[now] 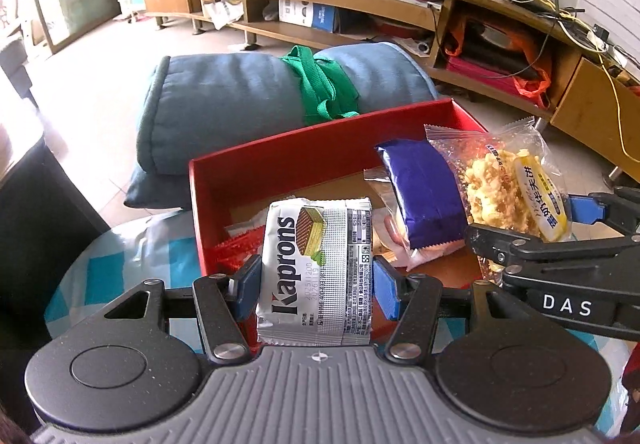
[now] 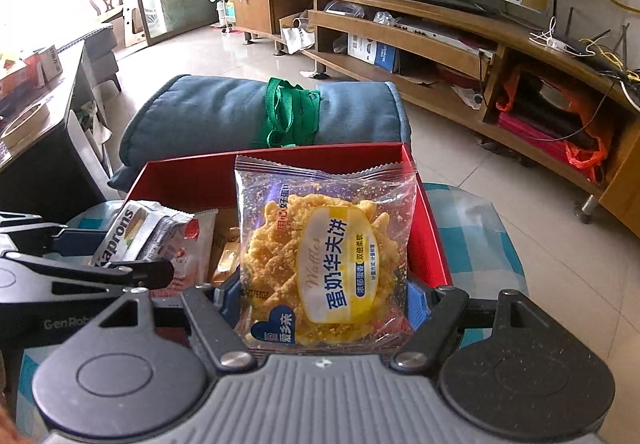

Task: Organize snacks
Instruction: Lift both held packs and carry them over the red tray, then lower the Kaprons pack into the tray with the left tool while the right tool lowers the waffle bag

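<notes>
A long wooden TV stand (image 2: 440, 28) runs along the back of the room, well apart from the work. Nearer, a rolled blue cushion (image 1: 240, 104) tied with a green strap (image 1: 320, 84) lies just behind the red box (image 1: 320, 148), so anything pushed over the far wall would land against it.

The red box sits on the bench (image 1: 100, 276), which wears a blue-checked cover. It seems to be the collecting place for the snacks: a purple packet (image 1: 424, 192) already leans inside it over some pinkish wrappers, and other small packs lie on the floor of the box.

Both packets in hand are held upright over the near side of the box, probably so they can be lowered in on edge beside what is already there. The left hand-held gripper (image 1: 318, 284) is closed on the silver wafer packet (image 1: 316, 272), its blue pads pressing both edges. The right hand-held gripper (image 2: 320, 308) clamps the clear waffle bag (image 2: 324, 256) at its lower sides, standing fairly wide because the bag is broad.

The two tools are close together, so each could crowd the other's path, and the purple packet takes up the middle of the box.
</notes>
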`<state>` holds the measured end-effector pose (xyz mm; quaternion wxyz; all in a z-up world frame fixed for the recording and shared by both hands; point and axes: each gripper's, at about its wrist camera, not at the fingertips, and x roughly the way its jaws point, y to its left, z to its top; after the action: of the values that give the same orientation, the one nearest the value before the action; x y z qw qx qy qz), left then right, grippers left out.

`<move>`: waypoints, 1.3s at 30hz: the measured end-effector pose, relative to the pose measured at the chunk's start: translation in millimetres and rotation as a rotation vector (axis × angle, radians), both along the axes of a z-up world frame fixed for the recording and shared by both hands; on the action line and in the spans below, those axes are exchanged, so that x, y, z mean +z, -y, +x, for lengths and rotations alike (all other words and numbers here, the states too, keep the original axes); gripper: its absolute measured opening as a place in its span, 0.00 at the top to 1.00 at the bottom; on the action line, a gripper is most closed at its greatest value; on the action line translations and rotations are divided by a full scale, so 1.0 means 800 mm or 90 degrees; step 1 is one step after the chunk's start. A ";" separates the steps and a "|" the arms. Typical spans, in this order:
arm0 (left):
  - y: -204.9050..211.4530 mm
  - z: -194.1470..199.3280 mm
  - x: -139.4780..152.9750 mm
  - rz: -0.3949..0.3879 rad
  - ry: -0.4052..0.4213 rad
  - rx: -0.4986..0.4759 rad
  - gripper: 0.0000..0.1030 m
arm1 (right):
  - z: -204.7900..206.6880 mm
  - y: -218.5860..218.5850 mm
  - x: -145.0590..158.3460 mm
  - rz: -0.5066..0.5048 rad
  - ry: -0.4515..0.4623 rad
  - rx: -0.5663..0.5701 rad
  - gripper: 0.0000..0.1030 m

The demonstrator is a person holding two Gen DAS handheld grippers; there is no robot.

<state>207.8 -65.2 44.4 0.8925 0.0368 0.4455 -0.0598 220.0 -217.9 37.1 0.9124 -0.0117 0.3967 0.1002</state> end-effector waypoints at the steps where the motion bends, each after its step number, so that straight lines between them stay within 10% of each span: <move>1: 0.000 0.002 0.000 0.001 0.000 0.001 0.37 | 0.000 0.000 0.000 0.000 0.000 0.000 0.29; 39: 0.001 0.057 -0.040 0.016 -0.030 0.026 0.37 | 0.061 -0.010 -0.033 -0.005 0.001 -0.008 0.28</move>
<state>253.0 -66.3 12.2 0.8825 0.0376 0.4674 -0.0365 268.6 -210.1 10.7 0.9132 -0.0127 0.3966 0.0926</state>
